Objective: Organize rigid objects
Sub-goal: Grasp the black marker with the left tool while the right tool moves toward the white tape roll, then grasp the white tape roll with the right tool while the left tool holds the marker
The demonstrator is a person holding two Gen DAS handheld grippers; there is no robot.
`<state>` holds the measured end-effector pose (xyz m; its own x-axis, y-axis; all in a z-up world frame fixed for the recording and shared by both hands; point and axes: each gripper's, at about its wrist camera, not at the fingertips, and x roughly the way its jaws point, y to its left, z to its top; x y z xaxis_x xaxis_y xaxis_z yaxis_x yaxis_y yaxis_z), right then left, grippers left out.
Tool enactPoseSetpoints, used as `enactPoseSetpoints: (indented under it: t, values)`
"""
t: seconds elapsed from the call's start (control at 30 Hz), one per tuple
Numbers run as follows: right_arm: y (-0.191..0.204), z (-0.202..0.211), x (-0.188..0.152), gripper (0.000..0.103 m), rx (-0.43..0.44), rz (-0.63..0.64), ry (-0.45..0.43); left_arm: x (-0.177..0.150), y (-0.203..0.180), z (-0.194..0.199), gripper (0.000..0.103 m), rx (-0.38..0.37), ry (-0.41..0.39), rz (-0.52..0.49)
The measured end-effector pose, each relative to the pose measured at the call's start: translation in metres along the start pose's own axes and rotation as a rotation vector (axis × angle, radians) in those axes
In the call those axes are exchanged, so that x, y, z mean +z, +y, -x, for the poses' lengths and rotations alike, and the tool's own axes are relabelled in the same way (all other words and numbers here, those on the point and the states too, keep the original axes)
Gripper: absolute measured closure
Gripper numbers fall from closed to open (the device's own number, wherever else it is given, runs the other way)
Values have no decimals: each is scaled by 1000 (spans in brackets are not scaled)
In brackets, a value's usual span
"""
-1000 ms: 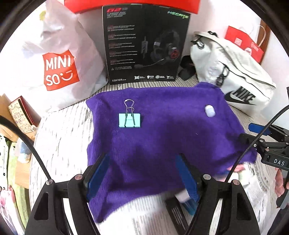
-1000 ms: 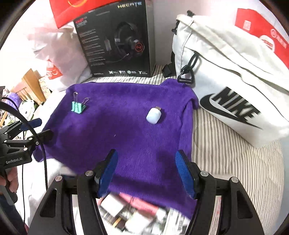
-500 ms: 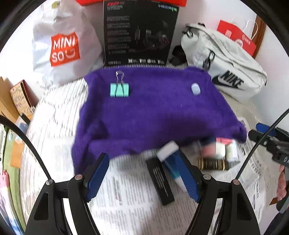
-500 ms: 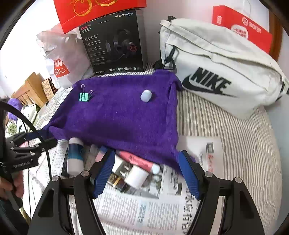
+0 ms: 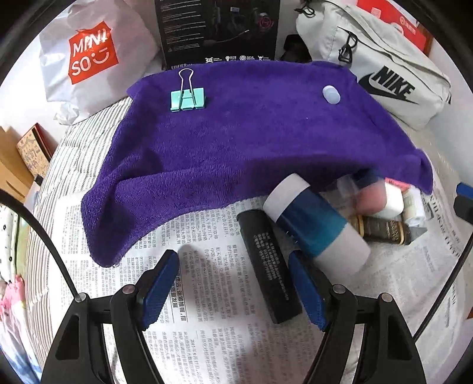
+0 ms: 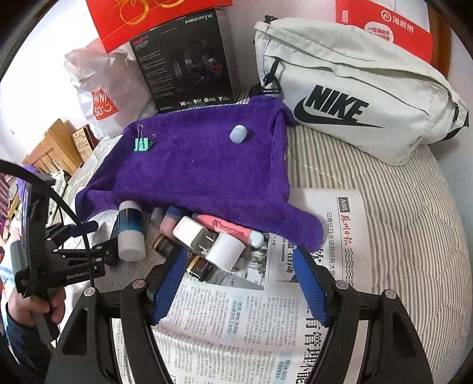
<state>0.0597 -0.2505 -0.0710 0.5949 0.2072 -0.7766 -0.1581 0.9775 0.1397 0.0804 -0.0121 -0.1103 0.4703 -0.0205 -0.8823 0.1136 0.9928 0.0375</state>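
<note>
A purple towel (image 5: 236, 133) (image 6: 201, 174) lies on the bed with a green binder clip (image 5: 187, 99) (image 6: 142, 144) and a small white capsule (image 5: 331, 94) (image 6: 238, 133) on it. Rigid items lie on newspaper (image 6: 251, 325) at its near edge: a blue-and-white tube (image 5: 316, 230) (image 6: 129, 230), a black bar (image 5: 269, 265), a white charger (image 6: 212, 242), a pink tube (image 6: 233, 230), a dark gold-trimmed tube (image 5: 384, 229). My left gripper (image 5: 233, 286) is open and empty just before the black bar. My right gripper (image 6: 241, 283) is open and empty before the charger.
A black headset box (image 5: 218, 29) (image 6: 186, 62), a white Miniso bag (image 5: 88, 56), a white Nike bag (image 6: 354, 97) and red paper bags (image 6: 384, 23) stand at the back. Striped bedding (image 6: 399, 221) lies to the right. The left gripper shows in the right view (image 6: 74, 254).
Both grippers pulled back toward me from over the towel. The pile of items on the newspaper has come into view under the towel's near edge. Both stayed open.
</note>
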Motion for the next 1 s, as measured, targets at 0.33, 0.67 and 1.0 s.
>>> enactPoseSetpoints:
  t: [0.33, 0.67, 1.0]
  values:
    - [-1, -5, -5, 30, -2, 10, 11, -12, 13, 2, 29, -26, -40, -17]
    - [-4, -13, -16, 30, -8, 21, 43, -17, -2, 10, 81, -92, -104, -101]
    - [0, -14, -22, 30, 24, 49, 42, -23, -1, 12, 81, -81, -105, -110]
